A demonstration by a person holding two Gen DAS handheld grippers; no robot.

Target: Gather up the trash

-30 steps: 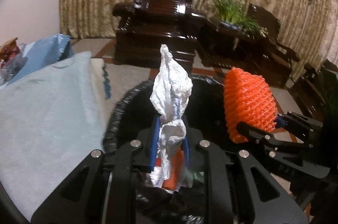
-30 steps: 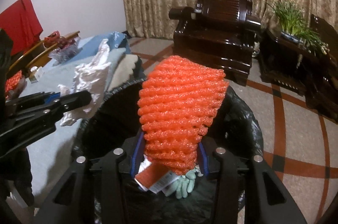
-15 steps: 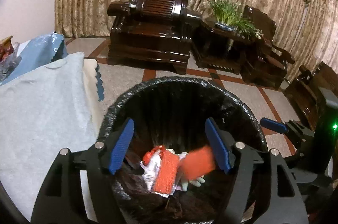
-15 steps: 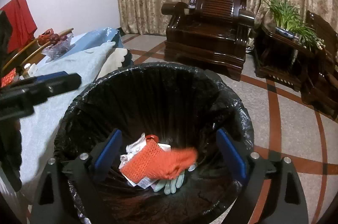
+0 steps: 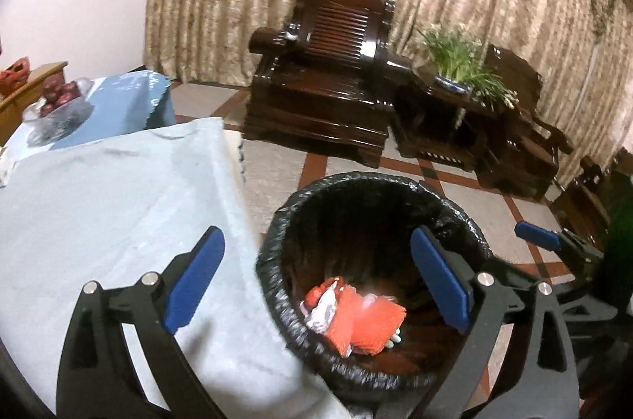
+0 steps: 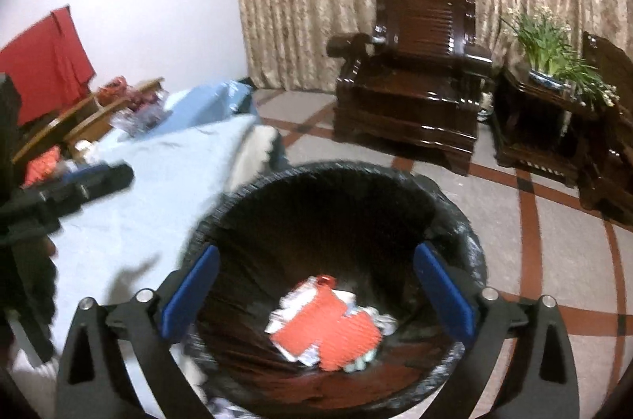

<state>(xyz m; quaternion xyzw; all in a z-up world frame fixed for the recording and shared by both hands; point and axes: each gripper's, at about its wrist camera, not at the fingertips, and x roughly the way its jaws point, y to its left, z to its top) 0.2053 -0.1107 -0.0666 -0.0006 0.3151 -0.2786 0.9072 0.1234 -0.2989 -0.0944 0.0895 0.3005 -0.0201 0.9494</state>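
A bin lined with a black bag [image 5: 277, 260] [image 6: 455, 205] stands on the floor beside the table. At its bottom lie an orange foam net [image 5: 376, 324] [image 6: 336, 332] and crumpled white paper [image 5: 320, 312] [image 6: 285, 308], among other scraps. My left gripper [image 5: 316, 249] hangs above the bin's left rim and the table edge, its jaws opening with nothing between them. My right gripper [image 6: 316, 256] is over the bin's mouth, jaws also opening and empty. Each gripper shows at the edge of the other's view: the right's finger [image 5: 534, 235], the left's finger [image 6: 103, 177].
A table under a light blue cloth [image 5: 99, 201] [image 6: 158, 189] touches the bin's left side. A bowl of red fruit [image 5: 59, 98] stands at its far end. Dark wooden armchairs [image 5: 328, 82] [image 6: 415, 71] and a potted plant [image 5: 459, 59] stand before the curtain.
Both grippers opened: the white paper left the left one, the orange net the right one, and both now lie in the bin. Both grippers rose, and the left shifted toward the table.
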